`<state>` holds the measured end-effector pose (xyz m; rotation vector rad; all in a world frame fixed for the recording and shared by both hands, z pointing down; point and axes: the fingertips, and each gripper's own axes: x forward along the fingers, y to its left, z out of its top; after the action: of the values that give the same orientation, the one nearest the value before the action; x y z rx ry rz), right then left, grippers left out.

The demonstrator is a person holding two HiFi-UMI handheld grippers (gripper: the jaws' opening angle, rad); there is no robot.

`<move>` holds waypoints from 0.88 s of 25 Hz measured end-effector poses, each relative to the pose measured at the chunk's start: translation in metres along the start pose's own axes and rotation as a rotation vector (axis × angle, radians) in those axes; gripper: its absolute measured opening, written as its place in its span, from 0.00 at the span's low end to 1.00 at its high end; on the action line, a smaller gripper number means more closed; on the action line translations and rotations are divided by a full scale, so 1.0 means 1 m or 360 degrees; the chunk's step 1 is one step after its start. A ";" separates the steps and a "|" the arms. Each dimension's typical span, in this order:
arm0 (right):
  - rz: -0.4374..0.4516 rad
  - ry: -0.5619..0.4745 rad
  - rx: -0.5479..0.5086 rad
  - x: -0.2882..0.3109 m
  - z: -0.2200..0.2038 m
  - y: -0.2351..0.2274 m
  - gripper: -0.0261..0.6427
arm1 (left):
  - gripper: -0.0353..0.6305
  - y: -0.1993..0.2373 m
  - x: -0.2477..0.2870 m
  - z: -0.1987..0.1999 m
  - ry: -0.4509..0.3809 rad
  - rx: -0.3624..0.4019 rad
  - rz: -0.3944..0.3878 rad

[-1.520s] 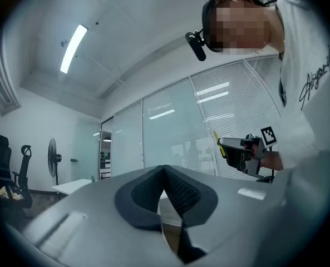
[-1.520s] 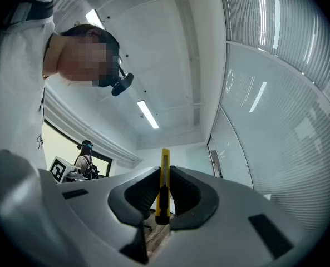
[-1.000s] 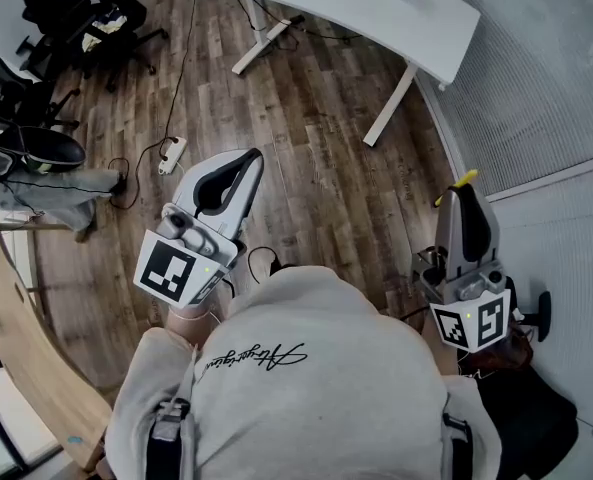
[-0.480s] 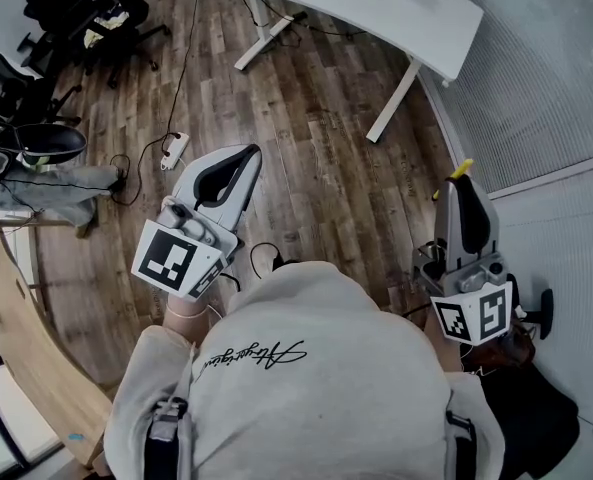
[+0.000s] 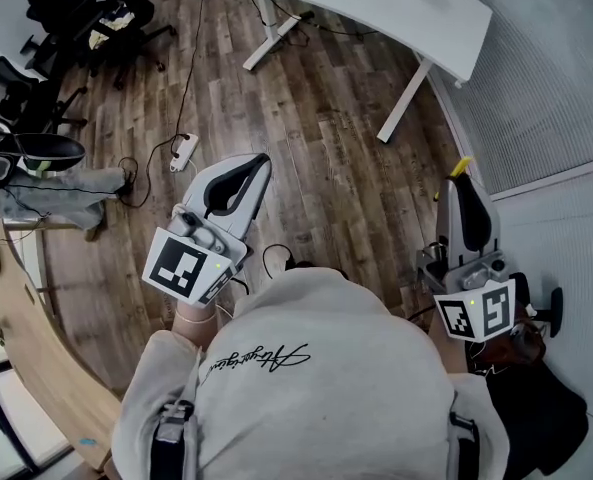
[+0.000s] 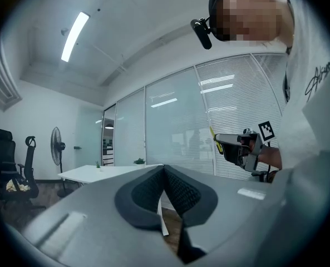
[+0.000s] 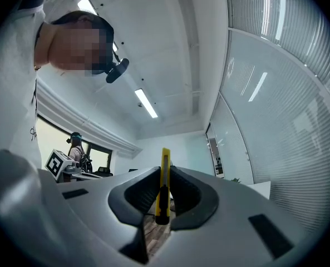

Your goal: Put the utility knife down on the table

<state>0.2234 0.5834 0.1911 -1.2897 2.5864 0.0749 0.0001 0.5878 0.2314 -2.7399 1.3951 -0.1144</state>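
A yellow utility knife (image 7: 164, 183) with a black slider stands upright between the jaws of my right gripper (image 7: 163, 174), which is shut on it. From the head view its yellow tip (image 5: 461, 167) pokes out past the right gripper (image 5: 463, 180), held at my right side over the wooden floor. My left gripper (image 5: 259, 159) is held up at my left, its jaws closed together with nothing between them; the left gripper view shows the same, with the left gripper (image 6: 163, 167) pointing toward the white table (image 6: 106, 173). The white table (image 5: 376, 3) stands far ahead.
Black office chairs (image 5: 81, 18) stand at the far left, and a power strip (image 5: 183, 149) with cables lies on the floor. A light wooden counter (image 5: 31, 343) curves along the near left. Glass partitions with blinds (image 5: 546, 78) line the right.
Both grippers stay where they were relative to my body. The view has shifted slightly, so the table and floor appear a little further right and down.
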 end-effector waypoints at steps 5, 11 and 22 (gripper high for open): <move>-0.0012 0.0006 0.0013 0.007 -0.011 0.017 0.12 | 0.05 0.011 -0.012 -0.008 -0.0014 -0.0012 -0.0012; -0.0015 0.0030 0.0025 0.009 -0.025 0.035 0.12 | 0.05 0.018 -0.019 -0.022 -0.0001 -0.0031 -0.0052; 0.0037 0.0046 0.0064 0.058 -0.044 0.004 0.12 | 0.05 0.052 0.019 -0.023 -0.0006 -0.0020 -0.0004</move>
<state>0.1776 0.5336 0.2192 -1.2559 2.6134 0.0081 -0.0321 0.5412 0.2503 -2.7505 1.3960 -0.1007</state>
